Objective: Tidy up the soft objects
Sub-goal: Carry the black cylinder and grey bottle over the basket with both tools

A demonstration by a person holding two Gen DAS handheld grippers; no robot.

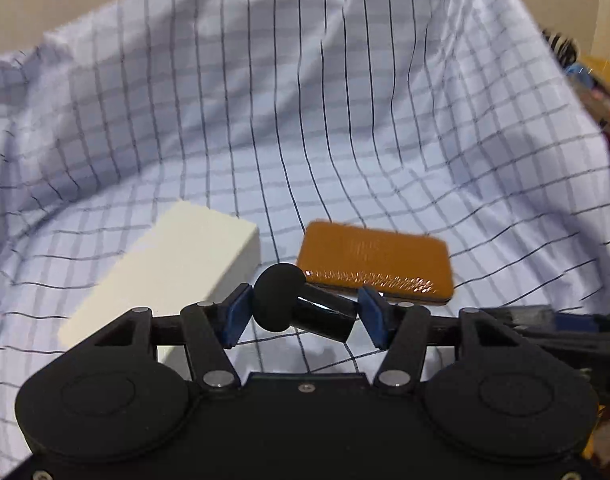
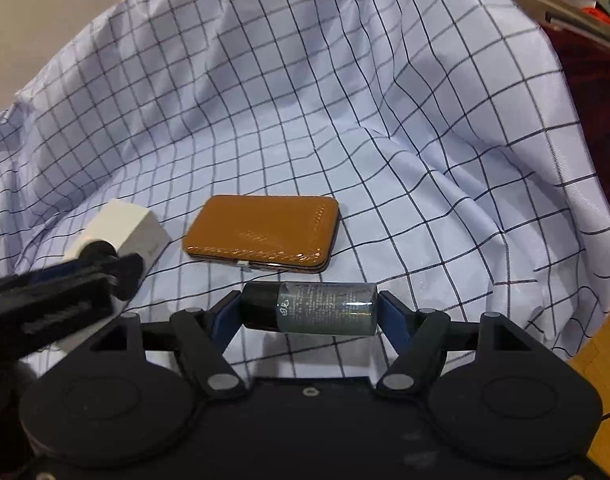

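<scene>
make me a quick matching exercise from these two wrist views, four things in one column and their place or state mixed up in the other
Things:
1. black round-headed object
2. small grey bottle
3. orange case
4. white block

Places or states:
A. lying closed on the checked cloth, between the other two loose items
B. held sideways between the right gripper pads
C. lying on the cloth at the far left
D. clamped in the left gripper

Pairs: 1-D, 2-B, 3-A, 4-C
</scene>
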